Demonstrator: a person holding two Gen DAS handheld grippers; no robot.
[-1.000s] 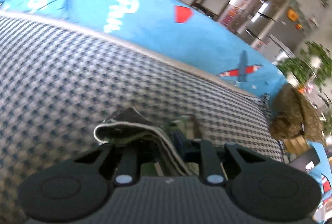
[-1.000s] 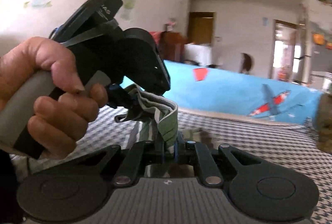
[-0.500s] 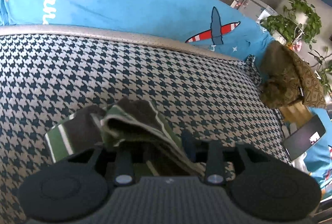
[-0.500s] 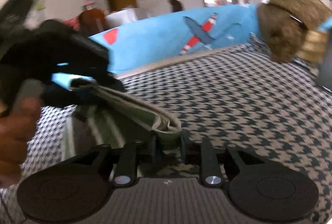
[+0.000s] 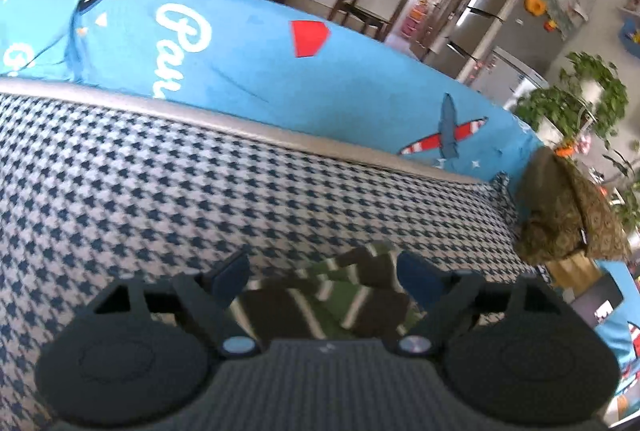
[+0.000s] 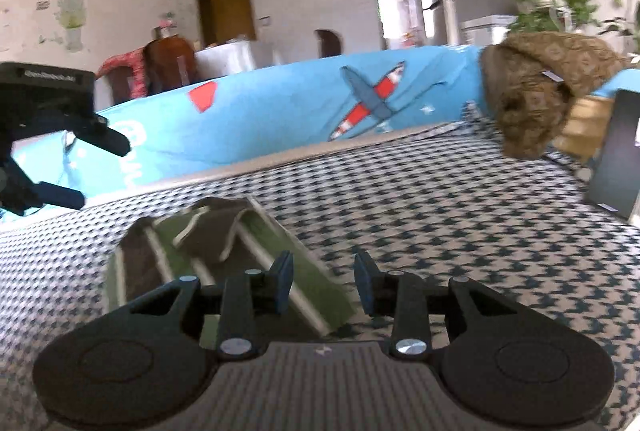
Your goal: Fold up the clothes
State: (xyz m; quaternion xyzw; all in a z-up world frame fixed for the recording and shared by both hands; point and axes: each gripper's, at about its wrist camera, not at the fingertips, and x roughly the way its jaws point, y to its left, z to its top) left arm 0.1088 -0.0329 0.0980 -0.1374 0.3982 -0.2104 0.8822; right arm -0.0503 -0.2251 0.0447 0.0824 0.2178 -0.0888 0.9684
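Note:
A folded green, brown and white striped garment (image 5: 320, 301) (image 6: 224, 251) lies flat on the houndstooth cover (image 5: 160, 199) (image 6: 440, 223). My left gripper (image 5: 324, 277) hangs just above it, open, with the cloth showing between its blue pads (image 5: 230, 277). My right gripper (image 6: 322, 281) is open too, its left pad over the garment's near right corner. The left gripper (image 6: 60, 167) also shows at the left edge of the right wrist view, open and clear of the cloth.
A blue cartoon-print blanket (image 5: 260, 63) (image 6: 300, 119) runs along the far edge of the surface. A brown patterned bundle (image 5: 568, 211) (image 6: 540, 91) sits at the right end, with a dark tablet-like panel (image 6: 616, 155) beside it. Chairs, a fridge and plants stand beyond.
Both grippers have let go of the garment and opened. The cloth, held up a second ago, now lies folded on the cover, and the left gripper has drawn away to the left.

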